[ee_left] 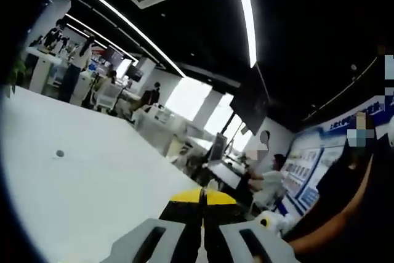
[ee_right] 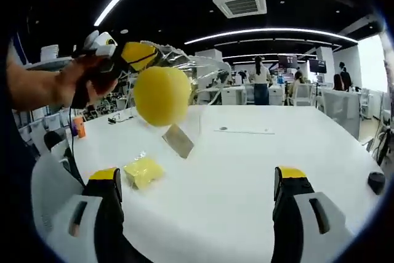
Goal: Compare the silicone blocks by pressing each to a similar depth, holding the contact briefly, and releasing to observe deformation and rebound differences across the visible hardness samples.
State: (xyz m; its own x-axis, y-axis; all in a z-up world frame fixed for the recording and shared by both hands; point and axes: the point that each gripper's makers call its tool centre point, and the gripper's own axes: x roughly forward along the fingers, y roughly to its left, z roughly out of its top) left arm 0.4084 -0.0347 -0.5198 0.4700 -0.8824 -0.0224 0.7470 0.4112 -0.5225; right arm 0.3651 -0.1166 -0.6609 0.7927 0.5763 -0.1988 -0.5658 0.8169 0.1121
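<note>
In the right gripper view, a hand holds my left gripper (ee_right: 140,55) up over the white table (ee_right: 246,170). It is shut on the top of a clear plastic bag (ee_right: 184,66). A round yellow silicone block (ee_right: 161,95) hangs inside the bag, and a grey label (ee_right: 178,140) shows at the bag's lower end. A flat yellow silicone block (ee_right: 143,171) lies on the table beside the left jaw of my right gripper (ee_right: 198,177), which is wide open and holds nothing. In the left gripper view, my left gripper (ee_left: 202,198) has its yellow tips pressed together.
A black object (ee_right: 375,182) sits at the table's right edge and an orange item (ee_right: 80,126) at its far left. A small grey disc (ee_left: 60,153) lies on the tabletop (ee_left: 92,183). A person's forearm (ee_left: 335,223) crosses the right side. People, desks and chairs stand beyond.
</note>
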